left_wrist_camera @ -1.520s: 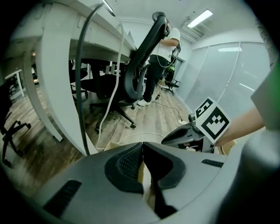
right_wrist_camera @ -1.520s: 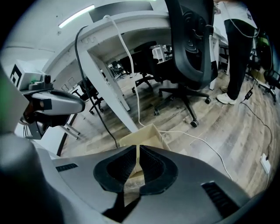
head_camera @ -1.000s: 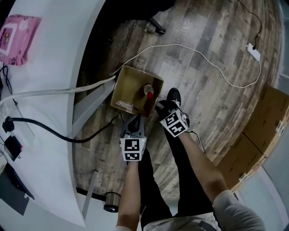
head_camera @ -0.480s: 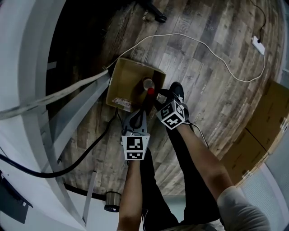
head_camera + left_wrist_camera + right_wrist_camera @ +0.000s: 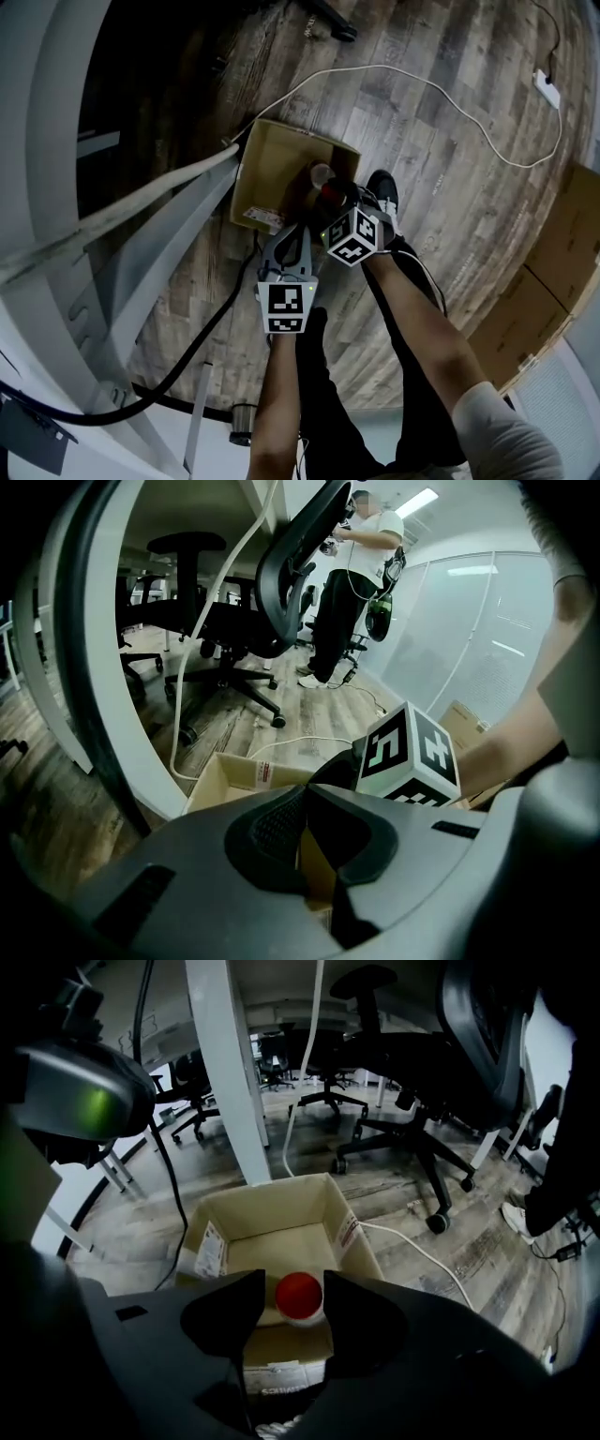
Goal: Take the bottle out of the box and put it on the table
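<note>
Red-capped bottle (image 5: 300, 1296), upright in cardboard box (image 5: 272, 1208), is centred untouched just below the right gripper's (image 5: 293, 1286) opening jaws; left gripper (image 5: 302, 794) is seen closed, farther off.

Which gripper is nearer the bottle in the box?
Right. The right gripper hangs over the bottle, opening jaws flanking its cap without touching. The left gripper, shut, sits at the near edge of the box.
</note>
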Demonstrator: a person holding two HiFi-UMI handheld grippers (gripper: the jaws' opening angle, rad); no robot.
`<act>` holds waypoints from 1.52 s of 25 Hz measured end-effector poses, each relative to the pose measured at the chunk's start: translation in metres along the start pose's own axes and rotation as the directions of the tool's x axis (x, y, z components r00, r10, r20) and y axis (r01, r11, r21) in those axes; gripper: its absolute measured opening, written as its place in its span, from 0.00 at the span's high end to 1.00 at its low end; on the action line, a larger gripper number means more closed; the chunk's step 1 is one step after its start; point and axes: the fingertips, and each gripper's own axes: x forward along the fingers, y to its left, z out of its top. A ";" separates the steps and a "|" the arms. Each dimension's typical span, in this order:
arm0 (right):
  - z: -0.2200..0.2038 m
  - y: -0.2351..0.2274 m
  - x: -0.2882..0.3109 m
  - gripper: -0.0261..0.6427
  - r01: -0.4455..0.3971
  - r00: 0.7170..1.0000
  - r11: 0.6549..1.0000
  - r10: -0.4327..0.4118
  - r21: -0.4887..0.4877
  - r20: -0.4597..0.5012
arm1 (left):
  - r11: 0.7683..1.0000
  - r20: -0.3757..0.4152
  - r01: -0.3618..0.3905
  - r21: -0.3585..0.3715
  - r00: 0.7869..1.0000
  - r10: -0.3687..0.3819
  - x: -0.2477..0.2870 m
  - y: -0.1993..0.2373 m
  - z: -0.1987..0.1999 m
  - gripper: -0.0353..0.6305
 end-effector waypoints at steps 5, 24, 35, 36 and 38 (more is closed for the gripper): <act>-0.003 -0.003 0.010 0.68 0.027 1.000 1.000 -0.027 0.003 -0.004 | 1.000 -0.002 0.009 0.025 1.000 -0.009 0.000 0.005 -0.006 0.92; -0.003 -0.010 -0.015 0.69 0.055 0.998 0.998 -0.055 -0.034 -0.008 | 0.998 0.013 0.024 0.057 1.000 -0.024 -0.017 0.004 0.003 0.92; 0.035 -0.005 -0.118 0.69 0.087 0.996 0.996 -0.088 0.023 0.029 | 0.994 0.022 0.028 0.105 0.999 -0.030 -0.081 -0.011 0.066 0.92; 0.041 -0.004 -0.129 0.69 0.090 0.995 0.996 -0.090 0.027 0.032 | 0.994 0.023 0.028 0.109 0.999 -0.031 -0.089 -0.013 0.072 0.92; 0.053 -0.001 -0.150 0.69 0.090 0.995 0.995 -0.092 0.030 0.043 | 0.993 0.026 0.030 0.117 0.999 -0.033 -0.105 -0.017 0.085 0.92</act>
